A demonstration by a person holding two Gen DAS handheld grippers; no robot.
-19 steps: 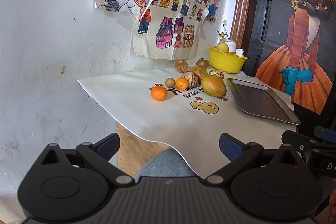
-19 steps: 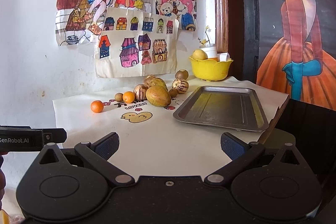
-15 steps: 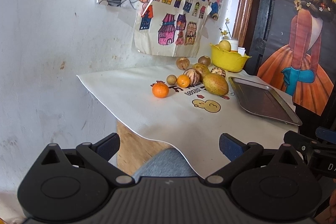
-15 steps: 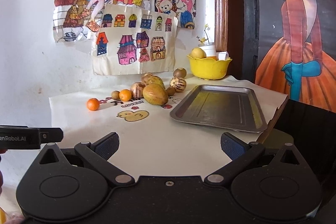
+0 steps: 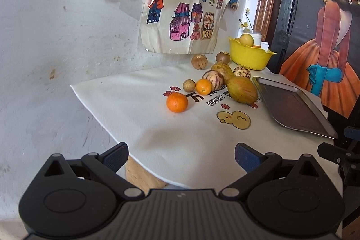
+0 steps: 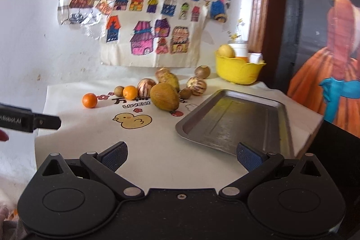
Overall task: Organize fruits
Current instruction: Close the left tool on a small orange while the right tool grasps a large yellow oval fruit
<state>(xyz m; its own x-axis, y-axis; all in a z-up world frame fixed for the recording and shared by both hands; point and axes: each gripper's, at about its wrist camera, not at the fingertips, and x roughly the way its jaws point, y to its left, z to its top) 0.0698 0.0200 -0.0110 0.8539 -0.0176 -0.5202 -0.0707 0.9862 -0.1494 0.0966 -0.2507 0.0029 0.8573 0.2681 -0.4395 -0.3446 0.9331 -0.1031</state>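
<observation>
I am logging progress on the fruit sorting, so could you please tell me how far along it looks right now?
Barely begun. Possibly done: one pale round fruit sits in the yellow scalloped plastic bowl. In hand: nothing; the left gripper and right gripper are both open and empty. Left: the flat grey metal tray holds nothing, and the small orange, large green-brown oval fruit and the others lie loose on the white printed tablecloth.

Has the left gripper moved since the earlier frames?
Yes. The left gripper has advanced toward the table: the orange and tray loom nearer in its view.
</observation>
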